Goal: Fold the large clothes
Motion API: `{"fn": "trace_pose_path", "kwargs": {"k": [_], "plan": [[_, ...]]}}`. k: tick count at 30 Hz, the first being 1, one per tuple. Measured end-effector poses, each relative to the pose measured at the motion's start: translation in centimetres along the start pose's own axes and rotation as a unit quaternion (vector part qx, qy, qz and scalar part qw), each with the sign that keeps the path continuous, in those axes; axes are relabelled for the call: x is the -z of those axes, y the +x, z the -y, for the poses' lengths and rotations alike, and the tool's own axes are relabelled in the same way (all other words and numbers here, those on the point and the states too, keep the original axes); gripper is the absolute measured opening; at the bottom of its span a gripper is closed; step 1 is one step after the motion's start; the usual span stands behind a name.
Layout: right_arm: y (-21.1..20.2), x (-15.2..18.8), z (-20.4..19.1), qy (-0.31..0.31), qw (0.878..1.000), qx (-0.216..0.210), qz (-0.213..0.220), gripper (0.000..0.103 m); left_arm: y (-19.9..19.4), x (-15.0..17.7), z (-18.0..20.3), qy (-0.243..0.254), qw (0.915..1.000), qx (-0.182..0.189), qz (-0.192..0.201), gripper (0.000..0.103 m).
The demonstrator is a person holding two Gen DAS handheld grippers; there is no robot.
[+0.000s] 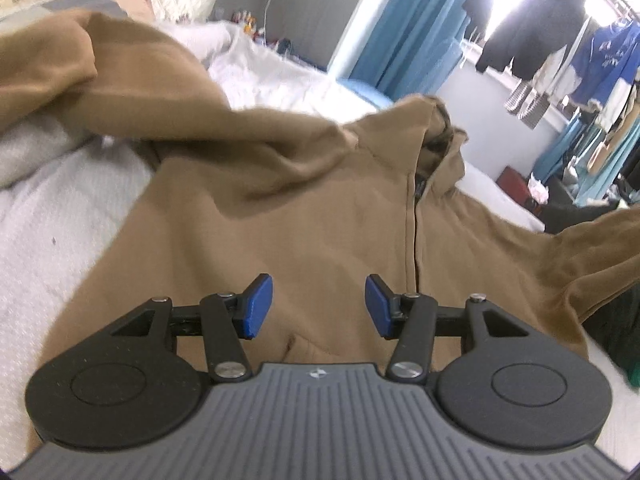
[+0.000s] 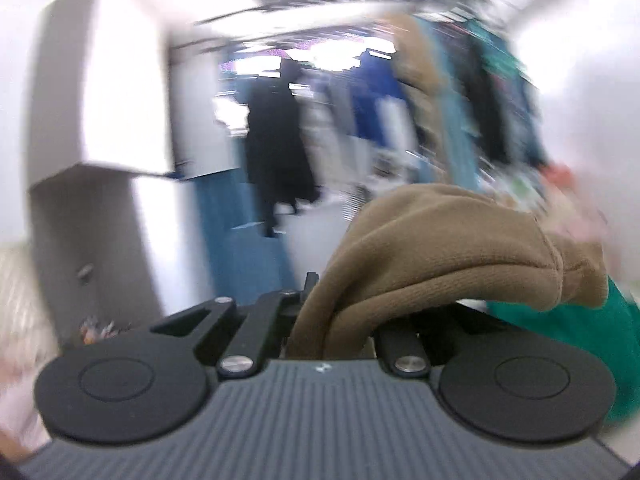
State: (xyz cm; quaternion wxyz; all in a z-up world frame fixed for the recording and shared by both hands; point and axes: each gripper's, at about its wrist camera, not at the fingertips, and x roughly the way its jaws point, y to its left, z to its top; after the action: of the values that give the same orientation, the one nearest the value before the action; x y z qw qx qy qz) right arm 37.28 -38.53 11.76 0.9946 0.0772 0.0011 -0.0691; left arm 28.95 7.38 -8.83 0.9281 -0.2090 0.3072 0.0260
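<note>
Right wrist: one gripper (image 2: 332,312) clamps one brown hoodie (image 2: 440,248).

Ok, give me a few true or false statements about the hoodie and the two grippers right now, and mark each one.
1. The hoodie is brown. True.
2. The left gripper is clamped on the hoodie. False: its blue fingers stand apart over the fabric, gripping nothing.
3. The right gripper is shut on brown cloth. True: fabric bunches between its fingers.
4. The hoodie lies on a wooden floor. False: it lies on a white bed.
5. Clothes hang by the window. True.
</note>
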Motion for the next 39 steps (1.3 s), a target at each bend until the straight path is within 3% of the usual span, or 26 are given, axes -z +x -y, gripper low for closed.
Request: {"fn": "trace_pose_path", "kwargs": {"k": [6, 14, 22, 25, 28, 31, 33, 37, 39], "plan": [[0.1, 2.0, -12.6, -0.115, 0.987, -0.108, 0.011, 0.012, -1.6, -1.2, -2.5, -0.040, 0.9988, 0.008, 0.027, 0.057], [-2.9, 11.7, -24.3, -0.169, 0.956, -0.237, -0.035, 0.012, -3.4, -2.2, -6.5, -0.101, 0.9916, -0.011, 0.080, 0.057], [-5.2, 25.3, -29.6, -0.240, 0.911, -0.299, -0.150, 0.012, -3.0, -2.4, -9.6, -0.148, 0.9834, -0.021, 0.103, 0.057], [-5.4, 28.5, -30.9, -0.267, 0.895, -0.308, -0.180, 0.013, -2.3, -2.3, -9.9, -0.146, 0.9842, -0.019, 0.099, 0.057], [-5.1, 28.0, -31.3, -0.269, 0.894, -0.309, -0.182, 0.015, -1.3, -2.2, -9.3, -0.129, 0.9874, -0.014, 0.090, 0.057], [-4.2, 27.0, -30.4, -0.244, 0.881, -0.331, -0.234, 0.035, -0.7, -2.0, -9.0, -0.124, 0.9885, -0.005, 0.087, 0.057], [-4.4, 26.5, -29.8, -0.232, 0.866, -0.354, -0.266, 0.067, -0.8, -2.0, -8.8, -0.125, 0.9879, 0.008, 0.091, 0.057], [-6.5, 26.4, -27.9, -0.225, 0.841, -0.396, -0.293, 0.072, -2.1, -1.8, -7.7, -0.104, 0.9880, 0.020, 0.113, 0.057], [-7.2, 25.6, -26.3, -0.212, 0.836, -0.406, -0.303, 0.072, -2.9, -1.7, -7.1, -0.092, 0.9876, 0.028, 0.123, 0.057]]}}
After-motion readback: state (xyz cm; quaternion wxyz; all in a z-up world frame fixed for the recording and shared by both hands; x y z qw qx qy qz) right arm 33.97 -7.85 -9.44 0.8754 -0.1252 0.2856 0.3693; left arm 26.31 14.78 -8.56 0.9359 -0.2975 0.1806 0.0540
